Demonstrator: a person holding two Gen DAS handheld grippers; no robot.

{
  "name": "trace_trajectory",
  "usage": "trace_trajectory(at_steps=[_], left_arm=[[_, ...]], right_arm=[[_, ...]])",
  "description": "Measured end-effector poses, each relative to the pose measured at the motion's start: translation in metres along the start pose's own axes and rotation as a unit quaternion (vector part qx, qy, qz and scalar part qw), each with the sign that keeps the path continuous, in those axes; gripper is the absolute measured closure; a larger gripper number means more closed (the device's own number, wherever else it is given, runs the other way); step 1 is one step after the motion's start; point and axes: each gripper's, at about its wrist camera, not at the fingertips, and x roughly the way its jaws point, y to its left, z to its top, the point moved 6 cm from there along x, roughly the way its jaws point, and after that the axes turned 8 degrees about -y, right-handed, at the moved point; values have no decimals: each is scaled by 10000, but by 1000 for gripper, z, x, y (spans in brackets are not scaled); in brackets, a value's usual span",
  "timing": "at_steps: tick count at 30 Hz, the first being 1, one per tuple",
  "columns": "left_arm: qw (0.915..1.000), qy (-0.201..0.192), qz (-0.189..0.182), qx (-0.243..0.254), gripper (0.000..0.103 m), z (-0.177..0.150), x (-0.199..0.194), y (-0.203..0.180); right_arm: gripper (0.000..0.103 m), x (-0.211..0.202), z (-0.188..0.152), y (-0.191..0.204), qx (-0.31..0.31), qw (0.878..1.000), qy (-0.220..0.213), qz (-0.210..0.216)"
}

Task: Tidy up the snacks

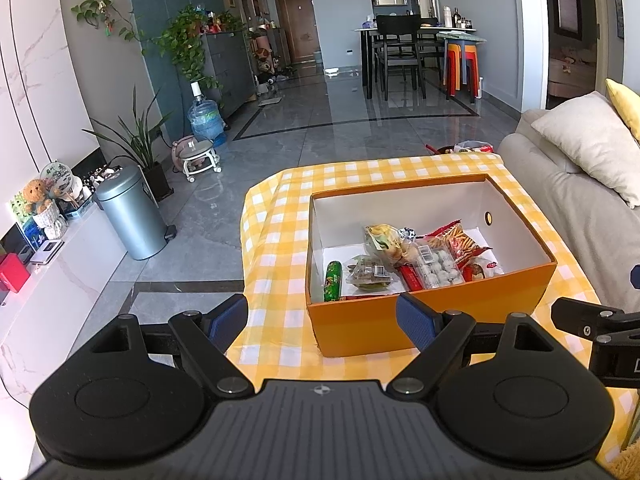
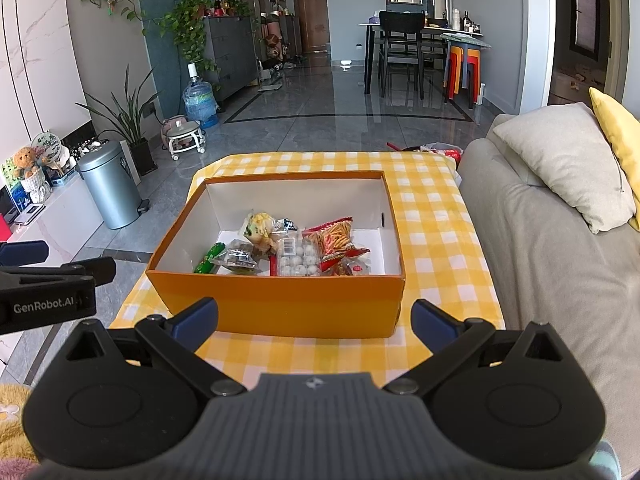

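Orange cardboard box [image 2: 280, 312], lidless, white inside, standing on a desk under a yellow-and-white checked cloth [image 2: 436, 240], beside a grey sofa [image 2: 540, 280]. Contents, all lying on the box floor toward its near wall: green tube-shaped snack [image 1: 333, 281] at the left end, dark clear-wrapped packet [image 1: 368, 274], yellow-green bag [image 1: 382, 238], clear tray of white balls [image 1: 438, 268], red bag of stick crisps [image 1: 460, 242]. Left gripper [image 1: 322, 316] and right gripper [image 2: 314, 320] each hover just short of the box's near wall, jaws spread wide and holding nothing.
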Motion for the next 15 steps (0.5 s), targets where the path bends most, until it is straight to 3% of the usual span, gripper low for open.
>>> trace_trajectory(at_steps=[15], left_arm=[[10000,14,-28,-53,5,6,-4,3]], right_arm=[[4,1,-5,-1,24,10000,53,-11]])
